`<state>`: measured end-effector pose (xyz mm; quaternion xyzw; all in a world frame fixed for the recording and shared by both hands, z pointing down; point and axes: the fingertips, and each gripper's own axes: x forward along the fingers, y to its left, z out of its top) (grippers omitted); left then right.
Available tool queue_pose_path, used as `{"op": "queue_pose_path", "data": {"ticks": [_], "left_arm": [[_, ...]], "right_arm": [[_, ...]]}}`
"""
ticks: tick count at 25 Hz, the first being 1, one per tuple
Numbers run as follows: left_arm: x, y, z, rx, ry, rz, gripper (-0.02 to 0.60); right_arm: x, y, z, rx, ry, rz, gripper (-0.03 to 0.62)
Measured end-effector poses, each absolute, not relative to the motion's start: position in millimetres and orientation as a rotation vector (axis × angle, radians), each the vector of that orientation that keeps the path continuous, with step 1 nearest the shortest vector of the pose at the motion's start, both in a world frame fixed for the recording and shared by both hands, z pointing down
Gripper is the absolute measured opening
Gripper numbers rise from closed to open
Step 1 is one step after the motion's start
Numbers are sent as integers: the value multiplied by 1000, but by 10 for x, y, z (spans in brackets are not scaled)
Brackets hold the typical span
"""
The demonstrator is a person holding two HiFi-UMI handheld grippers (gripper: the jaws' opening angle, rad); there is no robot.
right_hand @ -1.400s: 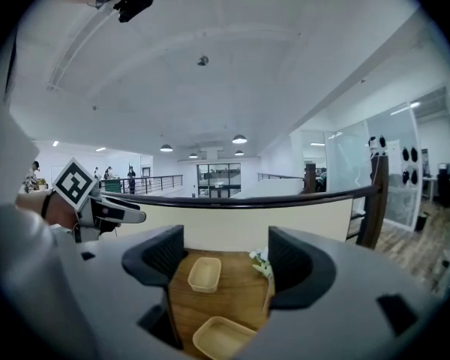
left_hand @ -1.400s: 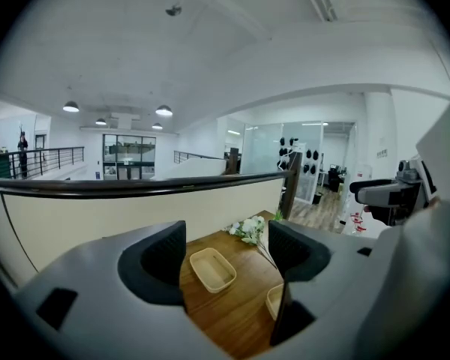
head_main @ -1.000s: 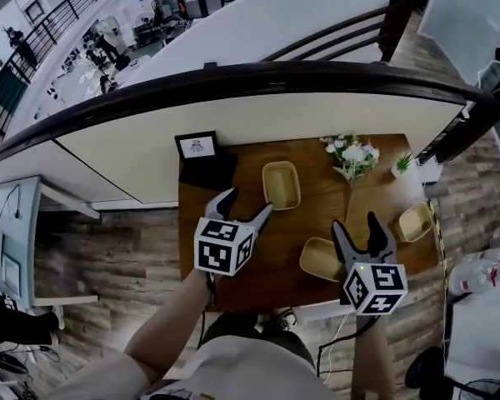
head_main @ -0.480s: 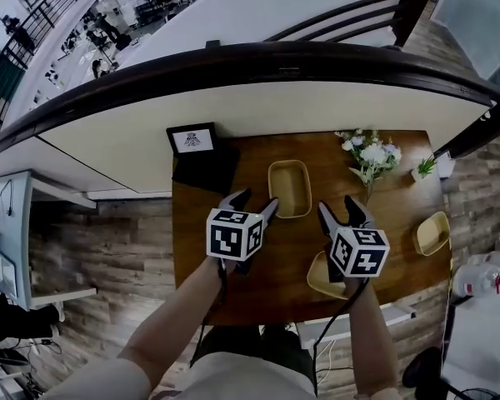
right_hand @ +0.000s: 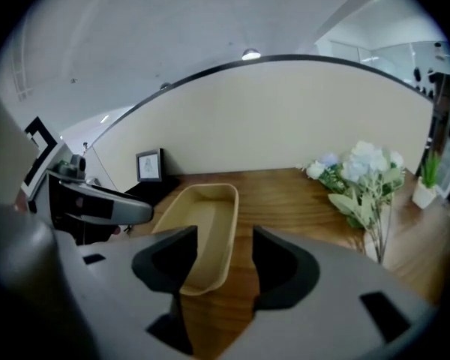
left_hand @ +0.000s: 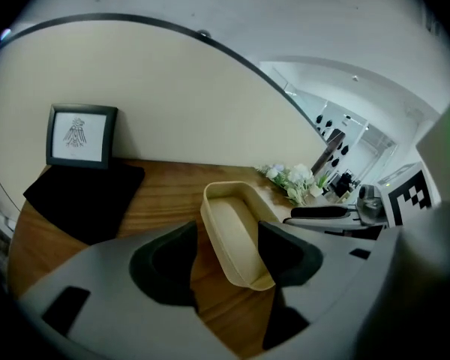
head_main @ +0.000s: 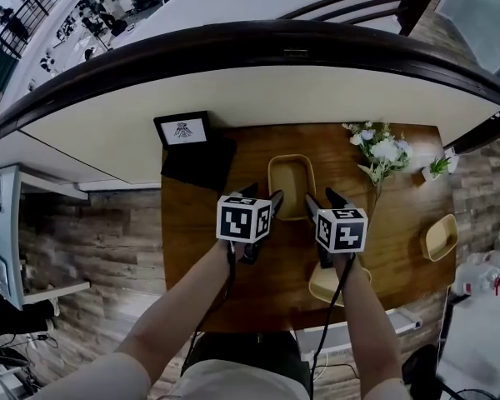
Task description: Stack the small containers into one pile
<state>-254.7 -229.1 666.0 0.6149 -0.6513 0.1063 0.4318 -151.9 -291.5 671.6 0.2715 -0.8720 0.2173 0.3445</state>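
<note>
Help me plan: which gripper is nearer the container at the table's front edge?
Right. The right gripper is just beyond that container, almost over it; the left gripper is farther off, leftward.

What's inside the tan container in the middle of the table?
The tan container shows only bare floor and walls. The left gripper and right gripper, jaws open but just closing, each with a wall showing between, cover its near corners.

Table [head_main: 192, 244]: brown wood.
Wall [head_main: 233, 98]: cream, curved, set just behind the table; capped by a dark rail [head_main: 275, 50].
Floor [head_main: 100, 232]: wood planks, laid around the table.
</note>
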Motion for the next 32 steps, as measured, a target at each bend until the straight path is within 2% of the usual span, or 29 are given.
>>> {"op": "queue_pose_path", "data": {"ticks": [6,8,10,11,18,32], "left_arm": [[-2501,-2320,6900,1484,-1577,212,204],[-2470,-2324,6979,1468,-1567,214,159],[-2425,-2342,7004,1471,-1560,215,87],[-2415,-2346,6987,1480,-1558,213,71],[-2305,-2313,6524,1570,-1556,168,51],[-1650,-2143,4965,1892,-1543,218,37]], "right_arm": [[-1557,-2913,6969,661,-2197,549,151],[-1523,-2891,7022,659,-2167,527,117],[-1479,-2885,6993,678,-2159,480,61],[-1472,-2880,6963,689,-2162,456,55],[-1309,-2802,6571,762,-2227,536,54],[-528,-2345,4793,1061,-2417,766,21]]}}
